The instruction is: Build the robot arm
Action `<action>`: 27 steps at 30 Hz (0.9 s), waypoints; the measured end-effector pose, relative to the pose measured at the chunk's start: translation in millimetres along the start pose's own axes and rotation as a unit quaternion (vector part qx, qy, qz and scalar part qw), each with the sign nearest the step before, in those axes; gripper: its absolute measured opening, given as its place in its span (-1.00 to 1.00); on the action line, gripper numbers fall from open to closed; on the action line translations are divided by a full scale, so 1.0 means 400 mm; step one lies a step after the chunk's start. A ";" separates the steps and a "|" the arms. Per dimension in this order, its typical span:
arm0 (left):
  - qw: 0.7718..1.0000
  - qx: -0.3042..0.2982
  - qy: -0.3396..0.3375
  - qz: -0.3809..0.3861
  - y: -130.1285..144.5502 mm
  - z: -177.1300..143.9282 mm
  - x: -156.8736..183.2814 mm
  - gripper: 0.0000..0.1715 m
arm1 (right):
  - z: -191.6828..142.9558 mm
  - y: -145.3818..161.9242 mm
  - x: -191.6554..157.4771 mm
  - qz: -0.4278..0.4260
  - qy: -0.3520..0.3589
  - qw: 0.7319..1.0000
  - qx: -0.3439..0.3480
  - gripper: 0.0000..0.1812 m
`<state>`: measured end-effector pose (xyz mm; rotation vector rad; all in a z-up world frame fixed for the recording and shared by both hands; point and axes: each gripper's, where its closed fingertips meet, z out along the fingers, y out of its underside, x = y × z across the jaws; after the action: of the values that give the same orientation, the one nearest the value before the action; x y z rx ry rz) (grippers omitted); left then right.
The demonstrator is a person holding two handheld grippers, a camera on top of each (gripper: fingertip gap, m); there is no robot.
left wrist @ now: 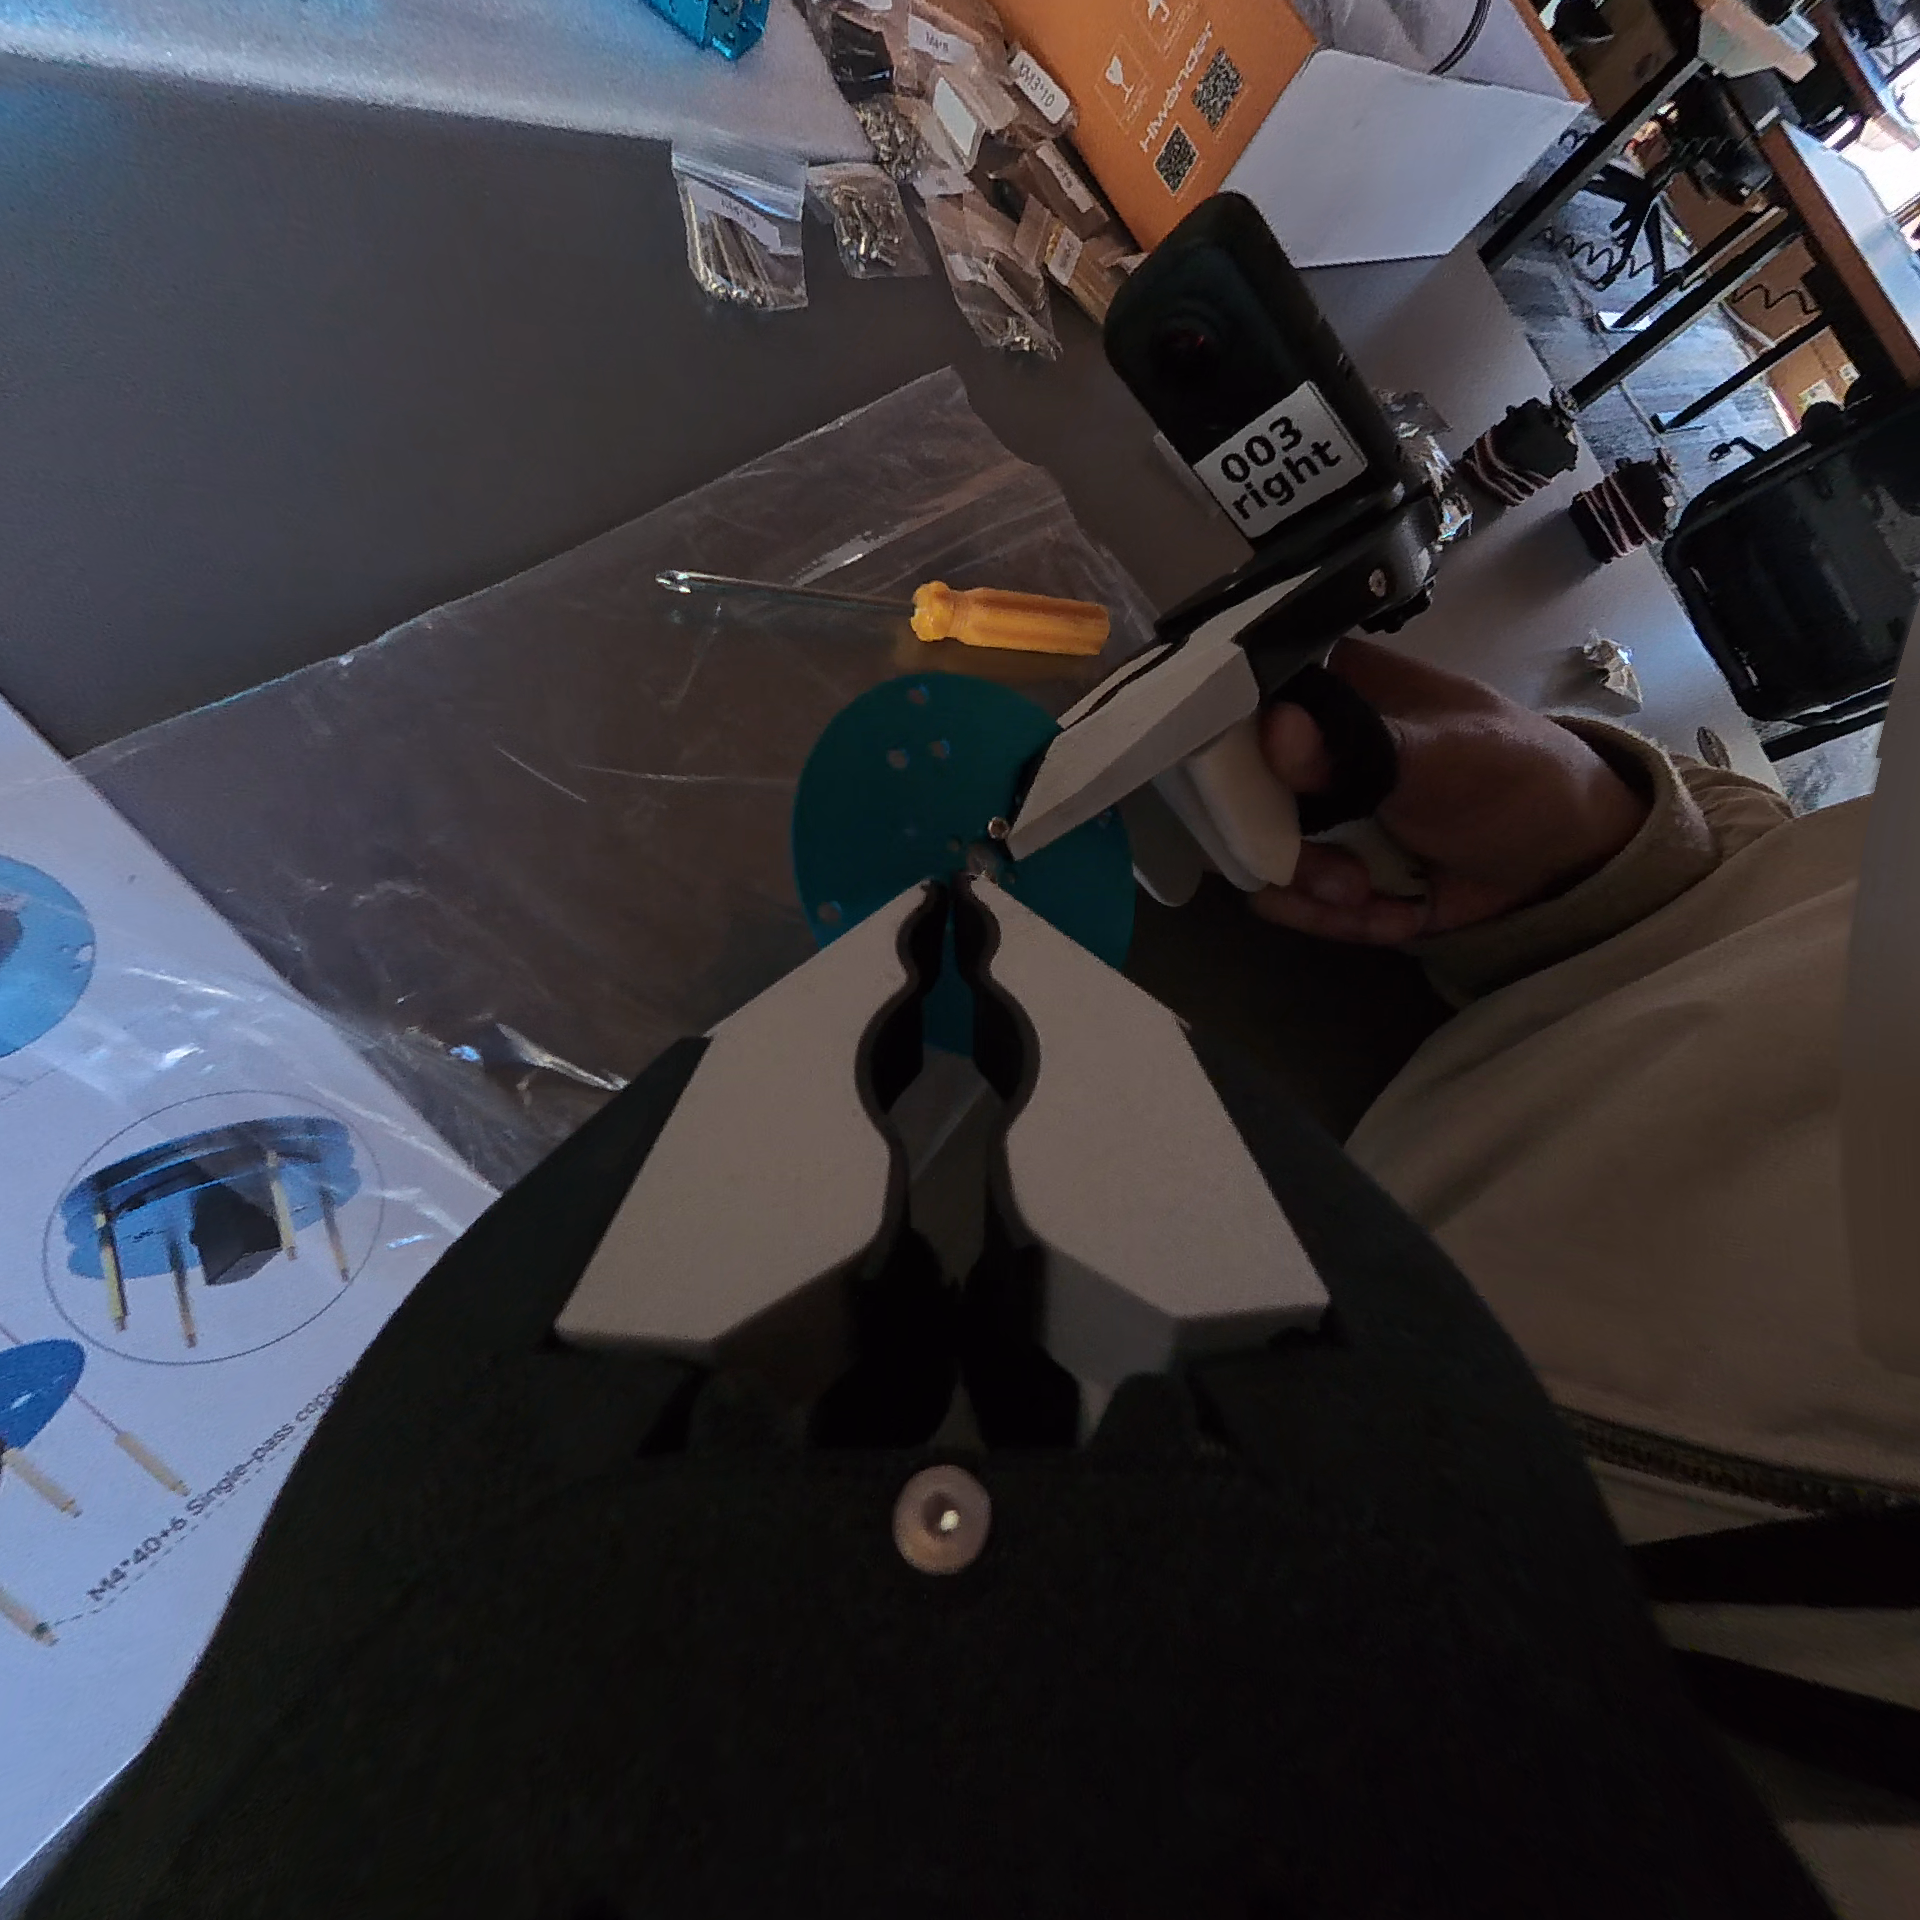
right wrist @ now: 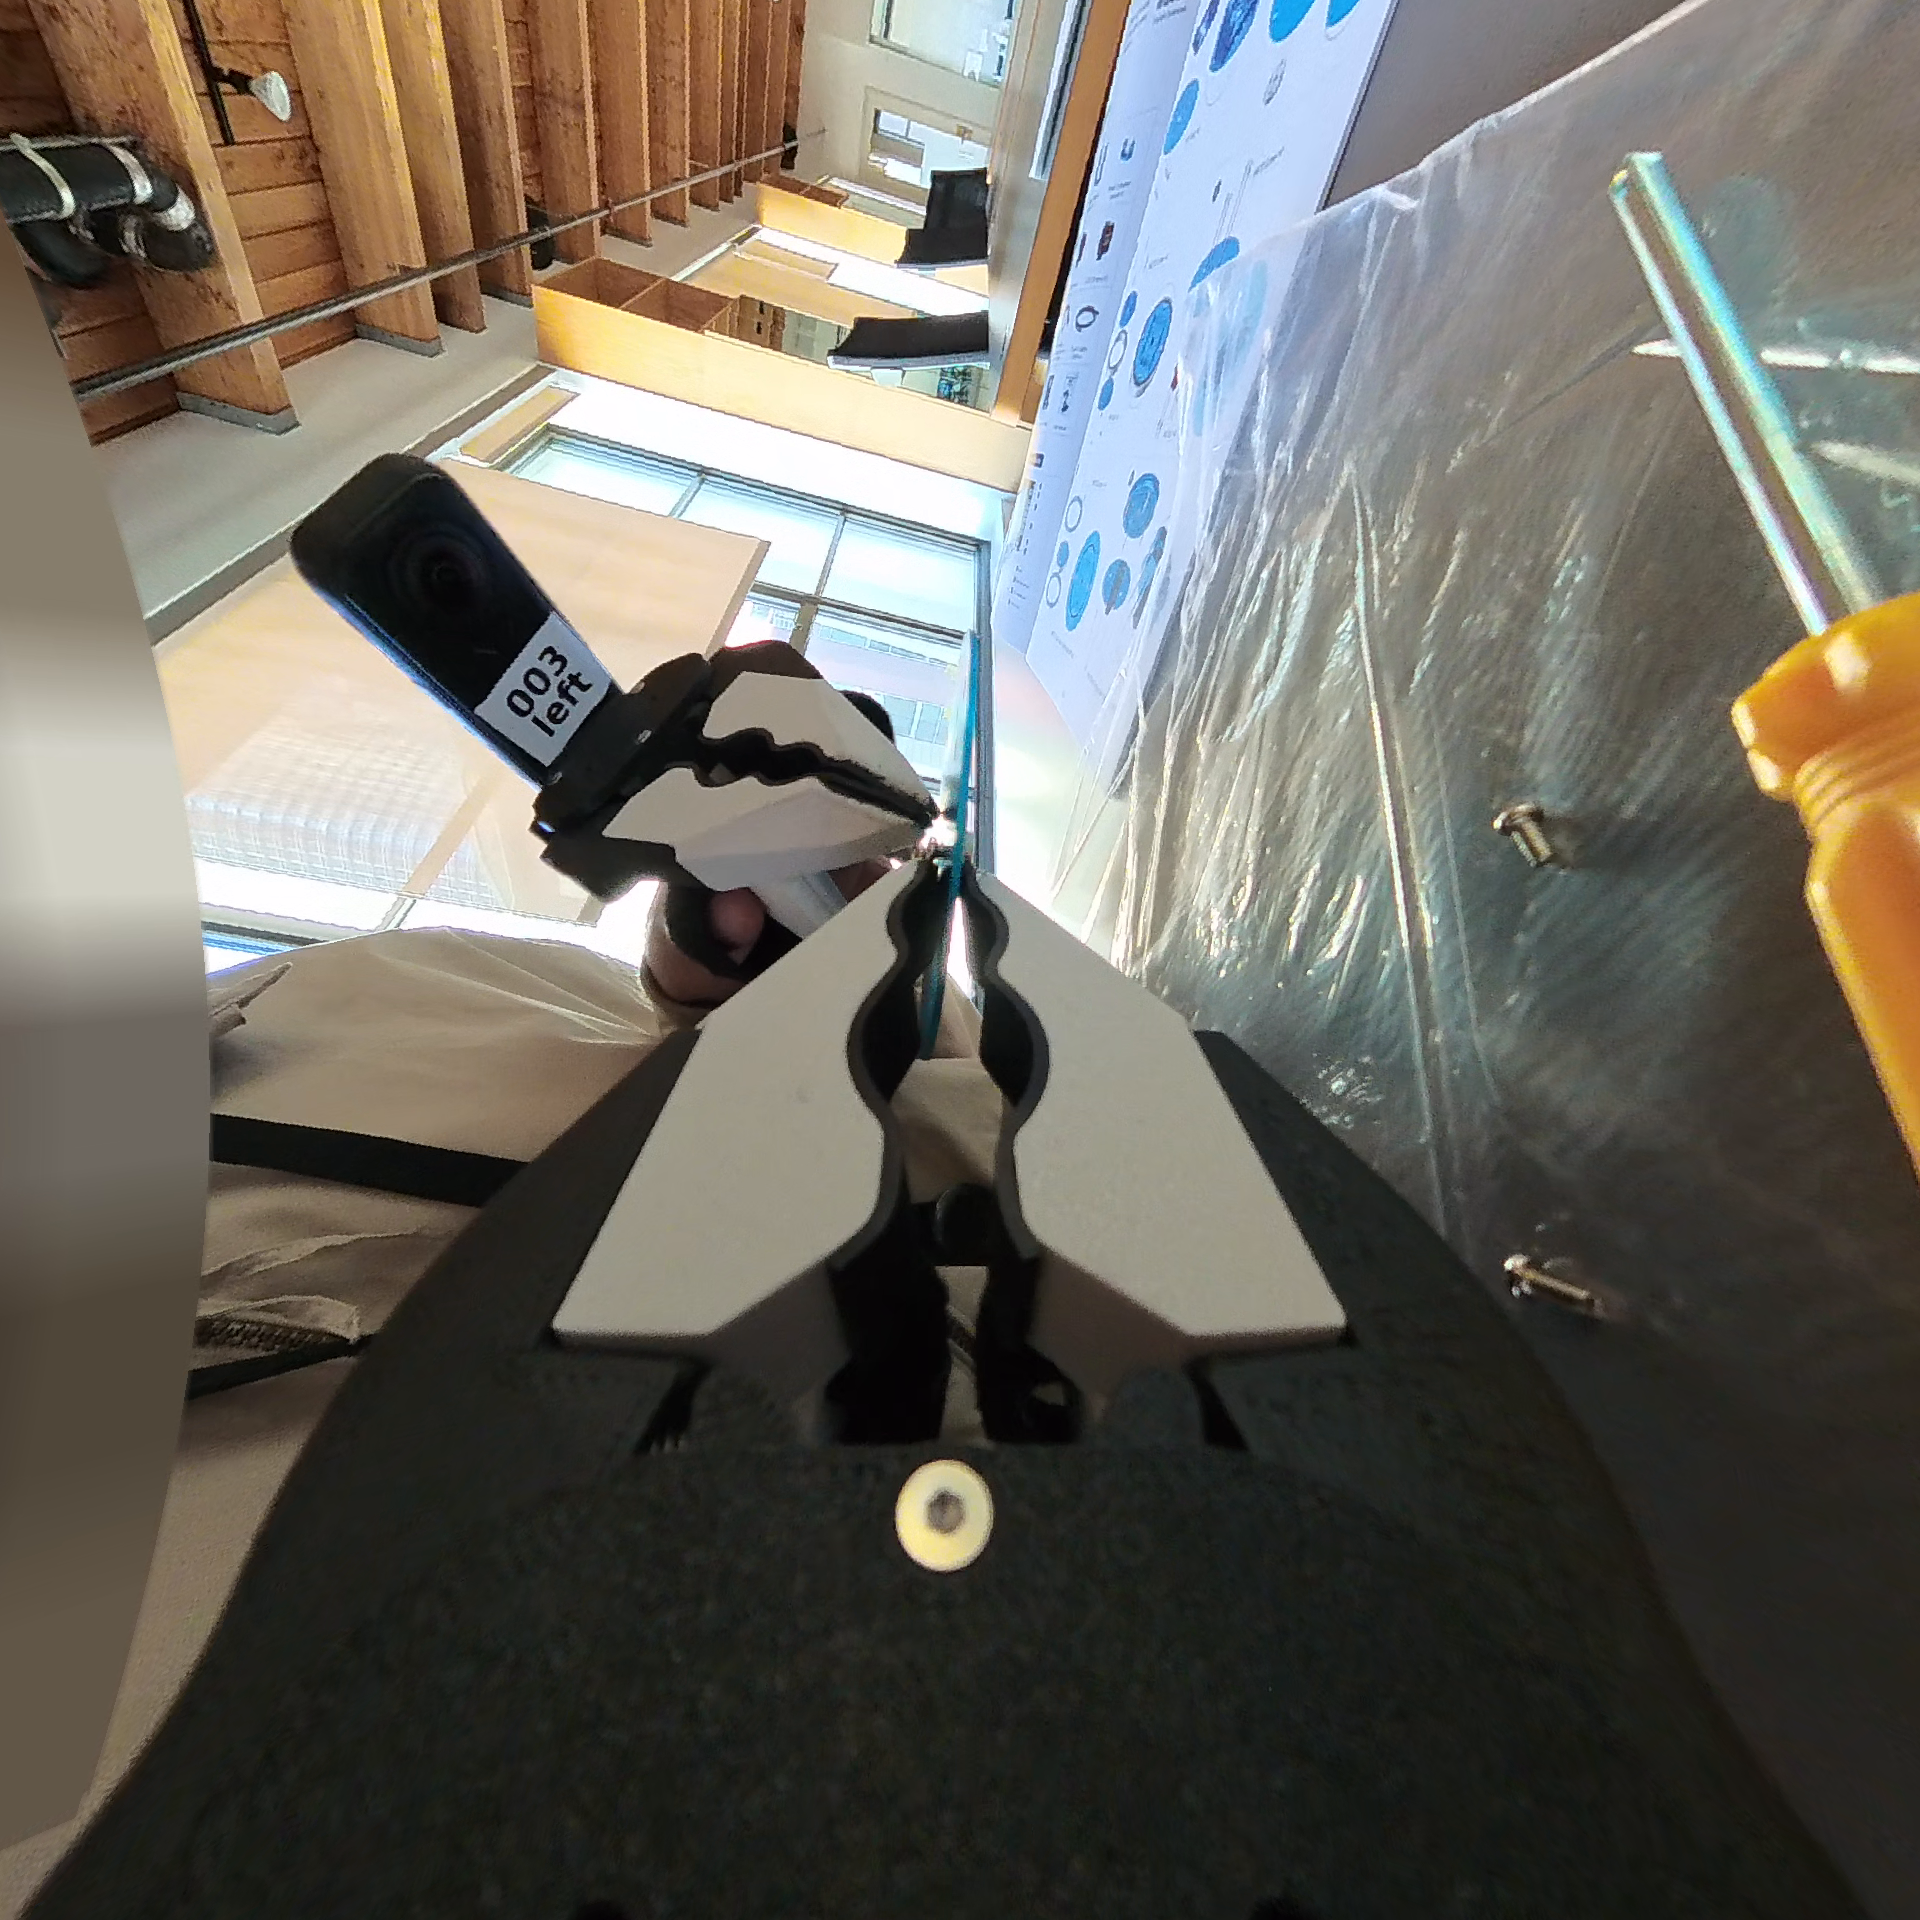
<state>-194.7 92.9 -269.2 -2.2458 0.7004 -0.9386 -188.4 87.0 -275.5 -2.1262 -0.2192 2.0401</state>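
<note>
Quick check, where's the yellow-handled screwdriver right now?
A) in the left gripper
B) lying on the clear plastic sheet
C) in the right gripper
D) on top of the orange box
B: the screwdriver lies loose on the clear plastic sheet, apart from both grippers, which meet at the teal disc.

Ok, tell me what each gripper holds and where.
The right gripper clamps the teal disc edge-on near its middle; the left gripper pinches a small screw against it.

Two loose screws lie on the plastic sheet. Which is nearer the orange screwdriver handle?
The upper screw, level with the handle; the lower screw lies farther below it.
</note>
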 end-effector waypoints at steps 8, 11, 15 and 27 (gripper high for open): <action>0.997 0.065 0.022 -0.042 -0.037 -0.033 -0.023 -0.55 | -0.005 -0.005 -0.003 -0.004 0.000 1.000 0.005 -0.97; 0.984 0.090 0.088 -0.128 -0.033 -0.041 -0.033 -0.52 | -0.005 -0.005 -0.005 -0.002 -0.003 1.000 0.005 -0.97; 0.958 0.104 0.168 -0.206 -0.022 -0.034 -0.032 -0.55 | -0.002 0.000 -0.010 0.004 -0.012 1.000 -0.002 -0.97; 0.937 0.119 0.241 -0.222 -0.016 -0.044 -0.001 -0.96 | -0.003 0.006 -0.034 0.013 -0.042 0.999 -0.015 -0.97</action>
<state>-206.6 91.8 -255.0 -1.9985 0.2460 -1.7333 -187.7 81.3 -263.0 -2.0736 -0.2371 2.1577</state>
